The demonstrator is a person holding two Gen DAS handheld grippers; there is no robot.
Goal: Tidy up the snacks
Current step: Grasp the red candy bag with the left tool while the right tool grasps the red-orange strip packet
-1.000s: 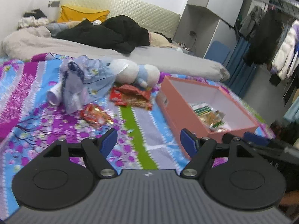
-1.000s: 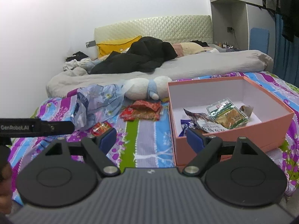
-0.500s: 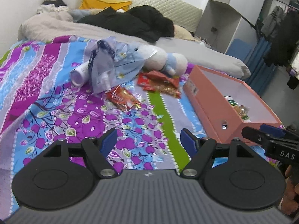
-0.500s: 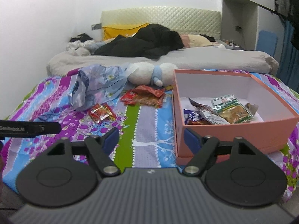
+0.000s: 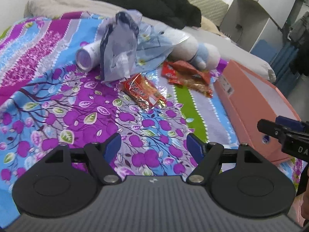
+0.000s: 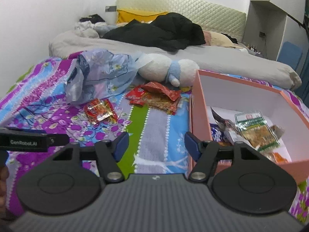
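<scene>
Left gripper [image 5: 153,145] w/ fingers apart, empty, above bedspread [image 5: 58,104]; red snack pack [image 5: 143,90] lies ahead, pink box [image 5: 251,112] to its right. Right gripper [image 6: 155,145] also spread, empty. Best approach low, pinch pack's middle, not its crinkly edge.

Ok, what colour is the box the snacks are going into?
Salmon pink outside, white inside. The box shows best in the right wrist view.

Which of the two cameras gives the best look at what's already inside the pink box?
The right wrist view: it looks down into the pink box, showing snack packets on its white floor. The left wrist view shows only the box's outer side and a strip of inner wall; its contents are hidden.
</scene>
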